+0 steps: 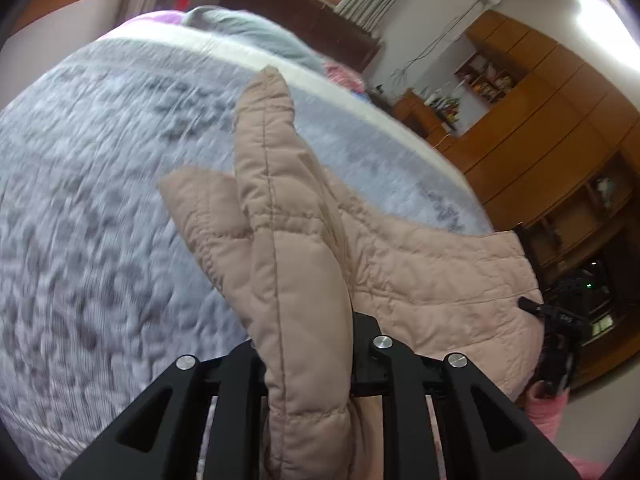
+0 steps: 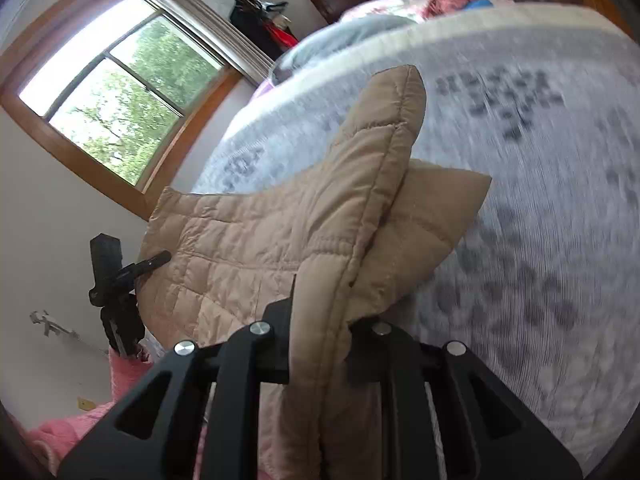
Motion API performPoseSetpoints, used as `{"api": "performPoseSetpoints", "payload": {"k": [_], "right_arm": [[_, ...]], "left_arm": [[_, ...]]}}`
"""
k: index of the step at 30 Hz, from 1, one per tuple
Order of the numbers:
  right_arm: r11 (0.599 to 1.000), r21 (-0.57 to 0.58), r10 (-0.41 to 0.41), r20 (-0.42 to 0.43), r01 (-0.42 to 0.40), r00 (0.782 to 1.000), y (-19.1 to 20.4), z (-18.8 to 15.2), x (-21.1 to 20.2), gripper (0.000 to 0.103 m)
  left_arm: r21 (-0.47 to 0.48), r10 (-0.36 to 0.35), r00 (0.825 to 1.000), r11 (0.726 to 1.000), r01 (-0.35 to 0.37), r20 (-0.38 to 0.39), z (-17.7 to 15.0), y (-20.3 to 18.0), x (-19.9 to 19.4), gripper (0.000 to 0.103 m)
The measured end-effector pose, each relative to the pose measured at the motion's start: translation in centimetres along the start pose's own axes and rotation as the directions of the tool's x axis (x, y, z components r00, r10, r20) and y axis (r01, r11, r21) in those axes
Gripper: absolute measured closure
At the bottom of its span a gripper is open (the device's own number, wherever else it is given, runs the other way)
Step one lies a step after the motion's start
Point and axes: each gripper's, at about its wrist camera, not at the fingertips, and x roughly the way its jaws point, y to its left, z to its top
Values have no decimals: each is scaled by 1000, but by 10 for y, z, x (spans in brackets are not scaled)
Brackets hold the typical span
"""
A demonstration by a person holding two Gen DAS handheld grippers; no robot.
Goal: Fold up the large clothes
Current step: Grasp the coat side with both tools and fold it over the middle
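A beige quilted puffer jacket (image 1: 420, 276) hangs stretched between my two grippers above a bed with a grey patterned quilt (image 1: 100, 200). My left gripper (image 1: 308, 344) is shut on one end of the jacket, a sleeve-like part rising between its fingers. My right gripper (image 2: 320, 320) is shut on the other end of the jacket (image 2: 248, 240). The right gripper shows at the jacket's far edge in the left wrist view (image 1: 556, 316); the left gripper shows likewise in the right wrist view (image 2: 120, 276). The quilt (image 2: 540, 200) is motion-blurred in both views.
A grey pillow (image 1: 248, 28) and pink bedding lie at the head of the bed by a dark headboard (image 1: 304, 12). Wooden cabinets (image 1: 540, 120) stand at the right. A window (image 2: 116, 96) is in the wall left of the bed. Pink cloth (image 2: 80, 424) lies low nearby.
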Motion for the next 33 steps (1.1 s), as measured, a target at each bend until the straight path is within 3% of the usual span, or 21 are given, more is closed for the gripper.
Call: {"api": "performPoseSetpoints", "payload": {"k": [3, 7, 10, 16, 19, 21, 24, 27, 29, 30, 31, 33], "right_arm": [[997, 70, -26, -39, 28, 999, -24, -12, 18, 86], [988, 157, 7, -59, 2, 998, -55, -21, 39, 81], [982, 188, 46, -51, -36, 998, -70, -26, 52, 79], [969, 223, 110, -15, -104, 994, -82, -32, 58, 78], [980, 192, 55, -22, -50, 998, -72, -30, 51, 72], [989, 140, -42, -18, 44, 999, -57, -31, 40, 62], [983, 71, -168, 5, 167, 986, -37, -36, 22, 61], [963, 19, -269, 48, 269, 962, -17, -45, 3, 61], [950, -19, -309, 71, 311, 948, -2, -53, -6, 62], [945, -49, -319, 84, 324, 944, 11, -58, -10, 62], [943, -65, -319, 88, 325, 944, 13, -61, -10, 63], [939, -116, -316, 80, 323, 946, 35, -69, -7, 64]], "left_arm": [[-52, 30, 999, 998, -32, -40, -19, 25, 17, 80], [-115, -37, 998, 993, 32, -43, -32, 53, 32, 70], [-103, -59, 998, 993, 57, -15, -37, 62, 41, 68], [-84, -37, 999, 996, 38, 9, -41, 60, 39, 67], [-130, -39, 999, 991, 38, -6, -40, 63, 32, 62], [-135, 10, 1000, 991, -9, 4, -42, 58, 18, 60], [-98, 101, 994, 991, -96, 47, -45, 48, -10, 59], [-62, 220, 969, 975, -214, 109, -52, 36, -39, 60], [-31, 316, 935, 948, -315, 160, -59, 21, -54, 61], [-4, 370, 909, 927, -376, 193, -64, 9, -61, 61], [15, 396, 893, 913, -408, 214, -67, 0, -66, 61], [47, 407, 883, 902, -429, 235, -69, -18, -69, 61]]}}
